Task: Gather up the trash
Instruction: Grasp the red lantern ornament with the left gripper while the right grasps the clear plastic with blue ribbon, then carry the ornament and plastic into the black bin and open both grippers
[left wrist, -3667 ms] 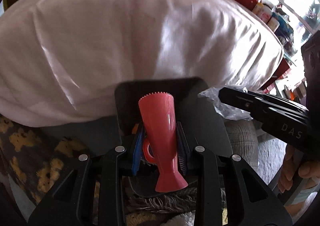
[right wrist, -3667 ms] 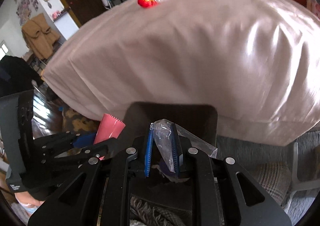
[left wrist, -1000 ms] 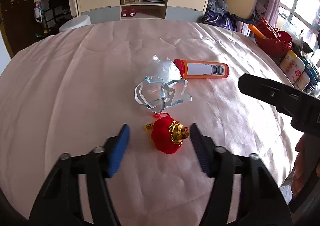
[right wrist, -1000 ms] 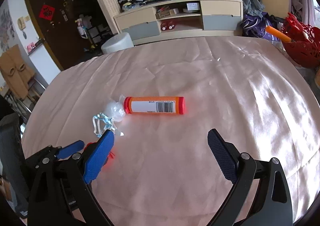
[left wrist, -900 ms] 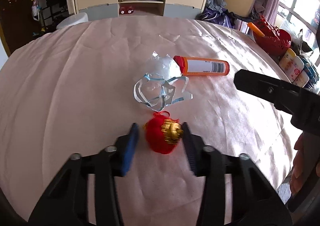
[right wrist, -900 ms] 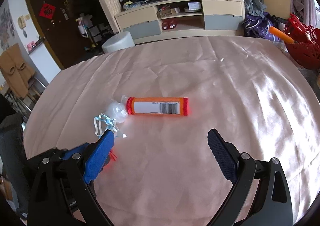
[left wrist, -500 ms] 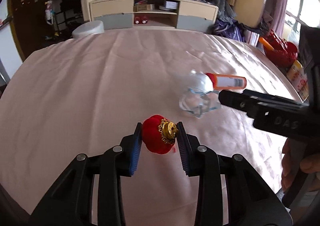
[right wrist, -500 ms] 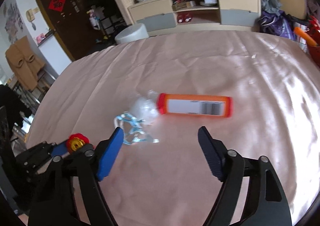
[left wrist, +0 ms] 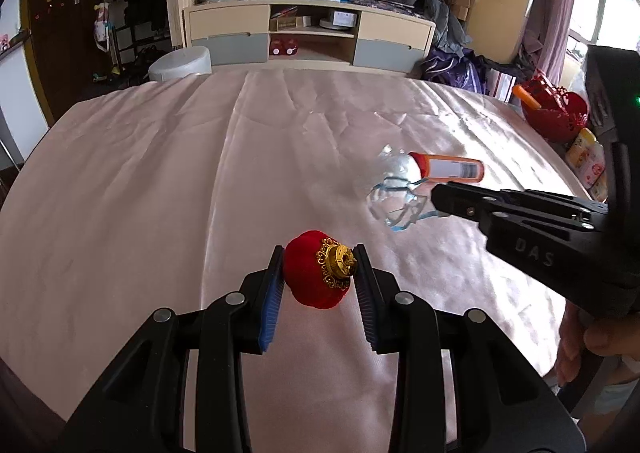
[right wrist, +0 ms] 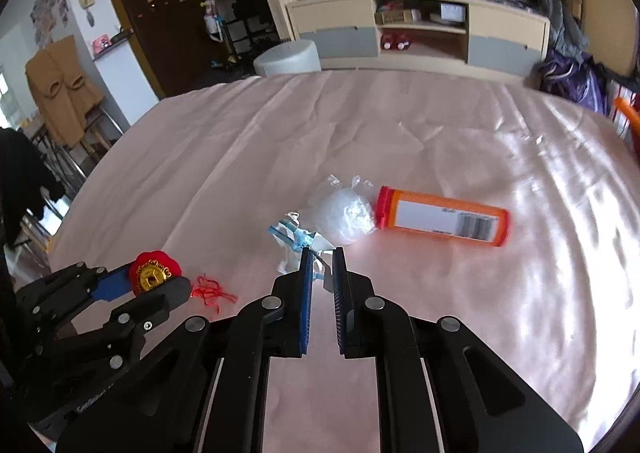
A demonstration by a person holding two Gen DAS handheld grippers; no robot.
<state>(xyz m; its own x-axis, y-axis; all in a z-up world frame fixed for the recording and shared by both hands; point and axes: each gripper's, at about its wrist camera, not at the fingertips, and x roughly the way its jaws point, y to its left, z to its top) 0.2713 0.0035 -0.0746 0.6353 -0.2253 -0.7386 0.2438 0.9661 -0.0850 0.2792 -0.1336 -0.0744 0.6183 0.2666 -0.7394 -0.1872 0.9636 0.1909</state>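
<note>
My left gripper (left wrist: 319, 265) is shut on a red lantern ornament (left wrist: 316, 275) with a gold cap, held just above the pink tablecloth (left wrist: 160, 181); it also shows in the right wrist view (right wrist: 154, 273), red tassel (right wrist: 212, 293) trailing on the cloth. My right gripper (right wrist: 321, 259) has closed on a clear plastic wrapper with blue ribbon (right wrist: 298, 243), also seen in the left wrist view (left wrist: 396, 205). A crumpled clear bag (right wrist: 346, 217) and an orange tube (right wrist: 442, 221) lie just beyond.
A TV cabinet (left wrist: 308, 37) stands behind the table. A grey stool (right wrist: 286, 57) sits at the far edge. A red basket (left wrist: 554, 115) and bottles (left wrist: 586, 153) are off the right side.
My left gripper closed on the red ornament and lifted it. My right gripper moved left and down to the ribbon wrapper and closed its jaws on it.
</note>
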